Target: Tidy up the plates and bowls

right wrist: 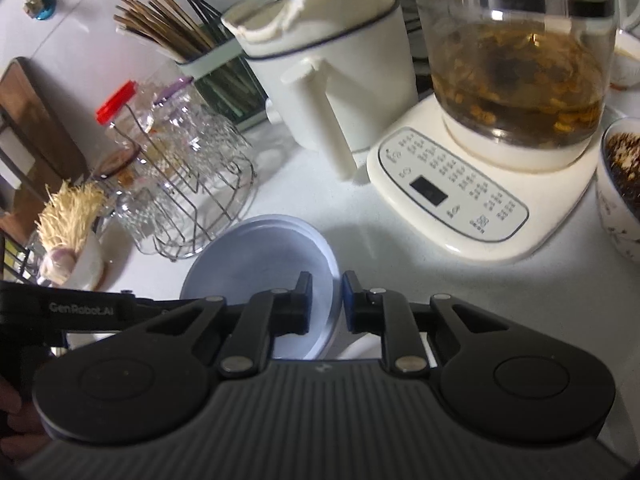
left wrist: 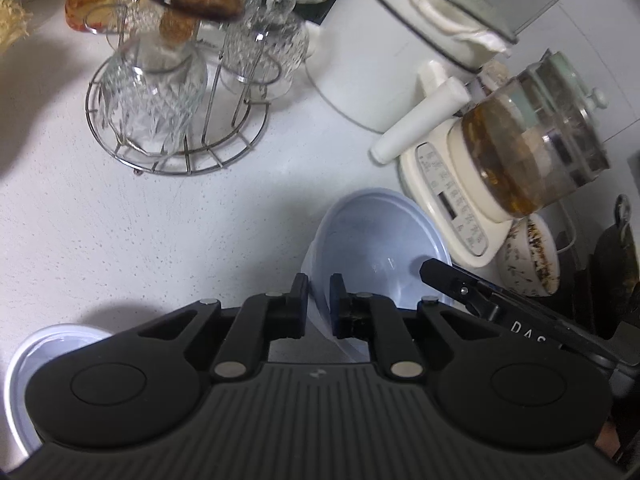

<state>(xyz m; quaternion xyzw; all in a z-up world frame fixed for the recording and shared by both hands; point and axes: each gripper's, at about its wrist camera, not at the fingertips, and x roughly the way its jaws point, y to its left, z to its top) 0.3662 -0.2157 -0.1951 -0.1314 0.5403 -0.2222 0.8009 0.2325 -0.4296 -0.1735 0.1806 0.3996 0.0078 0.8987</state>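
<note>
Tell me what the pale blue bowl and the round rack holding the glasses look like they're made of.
The pale blue bowl looks like thin plastic: matte, slightly translucent wall, soft highlights, though glazed ceramic can't be ruled out. The round rack looks like bare metal wire, shiny and silver with thin welded rods, probably stainless or chromed steel.

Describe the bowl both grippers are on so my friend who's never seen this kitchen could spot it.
Start at the glass kettle of brown tea on its cream base. On the white counter just before that base is a pale blue plastic bowl, its rim between both grippers' fingers. Unlike the patterned ceramic bowl beside the kettle, it is plain and empty.
</note>
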